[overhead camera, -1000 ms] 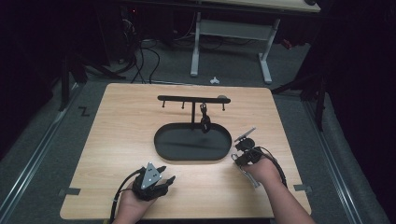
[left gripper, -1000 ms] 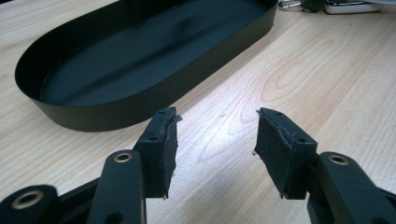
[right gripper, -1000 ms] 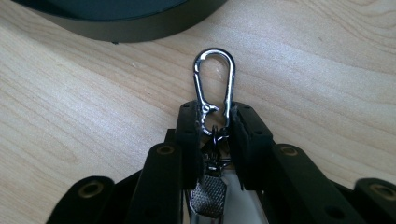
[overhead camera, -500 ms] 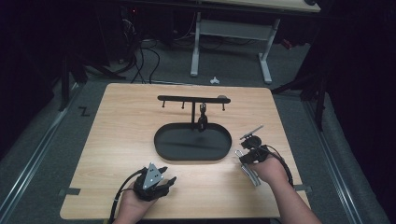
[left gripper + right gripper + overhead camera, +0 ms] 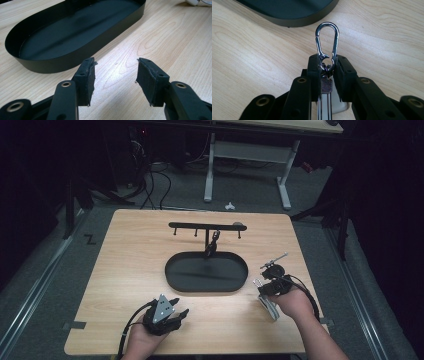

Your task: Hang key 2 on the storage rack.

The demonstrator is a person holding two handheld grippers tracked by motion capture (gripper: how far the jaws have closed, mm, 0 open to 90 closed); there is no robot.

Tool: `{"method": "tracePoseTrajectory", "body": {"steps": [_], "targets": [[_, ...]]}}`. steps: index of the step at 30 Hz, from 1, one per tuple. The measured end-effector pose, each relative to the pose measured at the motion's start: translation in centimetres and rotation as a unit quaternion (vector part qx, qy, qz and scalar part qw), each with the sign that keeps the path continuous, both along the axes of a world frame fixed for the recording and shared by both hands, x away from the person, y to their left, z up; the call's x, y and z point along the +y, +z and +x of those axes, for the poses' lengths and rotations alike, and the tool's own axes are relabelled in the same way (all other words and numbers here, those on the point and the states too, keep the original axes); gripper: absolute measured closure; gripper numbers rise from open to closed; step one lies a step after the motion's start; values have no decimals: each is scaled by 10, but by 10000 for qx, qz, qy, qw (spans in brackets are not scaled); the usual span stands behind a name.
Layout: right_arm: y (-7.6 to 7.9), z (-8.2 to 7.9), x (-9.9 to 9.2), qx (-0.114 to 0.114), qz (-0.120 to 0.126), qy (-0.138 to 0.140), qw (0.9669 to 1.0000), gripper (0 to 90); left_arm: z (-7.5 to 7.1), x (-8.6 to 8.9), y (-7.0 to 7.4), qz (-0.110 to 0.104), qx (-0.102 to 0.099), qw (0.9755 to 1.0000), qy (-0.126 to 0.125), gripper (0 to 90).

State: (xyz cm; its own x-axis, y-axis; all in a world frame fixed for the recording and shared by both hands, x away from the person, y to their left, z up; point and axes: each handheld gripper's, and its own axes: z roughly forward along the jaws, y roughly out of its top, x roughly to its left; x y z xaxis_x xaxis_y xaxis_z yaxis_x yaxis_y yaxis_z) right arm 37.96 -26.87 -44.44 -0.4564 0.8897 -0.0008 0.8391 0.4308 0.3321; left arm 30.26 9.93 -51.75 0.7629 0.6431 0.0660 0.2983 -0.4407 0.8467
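Note:
My right gripper (image 5: 327, 61) is shut on a silver carabiner (image 5: 327, 37), pinching its lower end. The clip's loop sticks out past the jaws toward the black oval tray (image 5: 294, 18). A key (image 5: 326, 100) hangs from the clip between the jaws. In the high view my right gripper (image 5: 263, 285) hovers just right of the tray (image 5: 172, 280). My left gripper (image 5: 179, 306) rests near the table's front edge, in front of the tray. It is open, with nothing but bare wood between its pads (image 5: 115, 72), and the tray wall (image 5: 62, 62) lies just ahead of it.
A black T-shaped rack (image 5: 206, 226) with small pegs stands behind the tray, and a dark item (image 5: 214, 242) hangs by its post. A pale looped thing (image 5: 268, 307) lies under my right hand. Desk legs and cables fill the dark floor beyond the table.
My right hand has lifted a little with the carabiner still clamped in its jaws. The left hand has stayed where it was.

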Motion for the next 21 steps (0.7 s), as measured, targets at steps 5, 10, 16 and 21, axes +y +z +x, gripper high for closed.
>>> {"method": "tracePoseTrajectory", "body": {"steps": [5,10,16,21], "targets": [[6,-1,1,-47,30,-17,10000,757,1,0,0,40,7,10000,-9,488],[10,-2,2,-65,12,-17,10000,757,1,1,0,13,10,10000,1,488],[21,-2,4,-176,60,-8,9998,757,1,1,0,15,7,10000,-3,488],[33,-2,4,-269,97,-21,9996,757,1,1,0,17,8,10000,-6,488]]}}
